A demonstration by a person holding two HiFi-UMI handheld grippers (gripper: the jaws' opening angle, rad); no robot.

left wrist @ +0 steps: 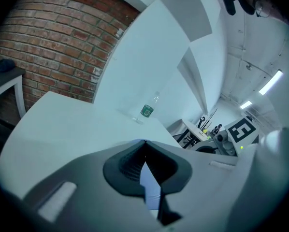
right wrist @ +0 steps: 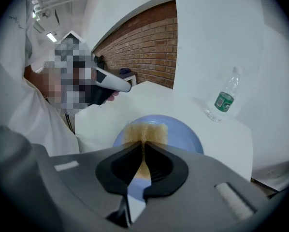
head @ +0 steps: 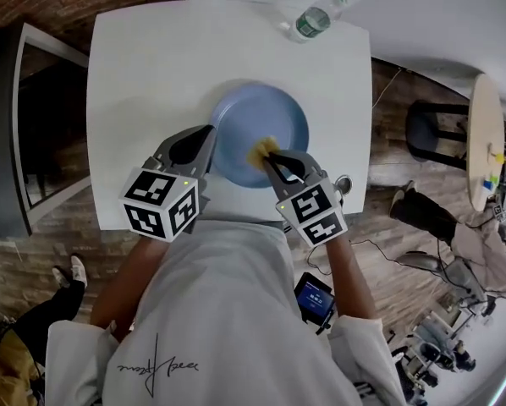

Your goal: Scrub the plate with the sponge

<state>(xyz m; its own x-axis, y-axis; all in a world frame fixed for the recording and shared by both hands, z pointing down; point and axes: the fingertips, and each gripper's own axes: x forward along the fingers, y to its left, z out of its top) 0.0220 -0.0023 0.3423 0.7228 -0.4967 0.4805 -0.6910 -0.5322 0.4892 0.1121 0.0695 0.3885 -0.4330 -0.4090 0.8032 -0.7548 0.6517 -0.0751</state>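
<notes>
White table (head: 143, 74): rectangular, set over a wood-plank floor with a brick wall (left wrist: 52, 47) along its far left side. Plate (head: 266, 112): round, pale blue, over the table's near half, closer to the near edge than the far one and a little toward the right edge; whether its underside rests on the tabletop or hangs just clear of it cannot be told. Left gripper (head: 209, 135): grey body with a black-and-white marker cube, jaws pressed together on the plate's left rim, the thin blue edge of the plate showing between the black pads in the left gripper view. Right gripper (head: 270, 156): same make, at the plate's near rim, jaws pinching the sponge (head: 261, 150). Sponge: yellow, coarse, squeezed narrow where the pads grip it and flaring out beyond the jaw tips, lying over the plate's near part; contact with the plate's face cannot be made out. Water bottle (head: 314, 19): clear plastic, green label, at the table's far right corner, well apart from the plate. Person: white top, both forearms reaching in from the table's near edge. Round wooden table (head: 485, 134): to the right, well apart from the white table, with small coloured items on it and a black stool (head: 429, 130) just beside it.
</notes>
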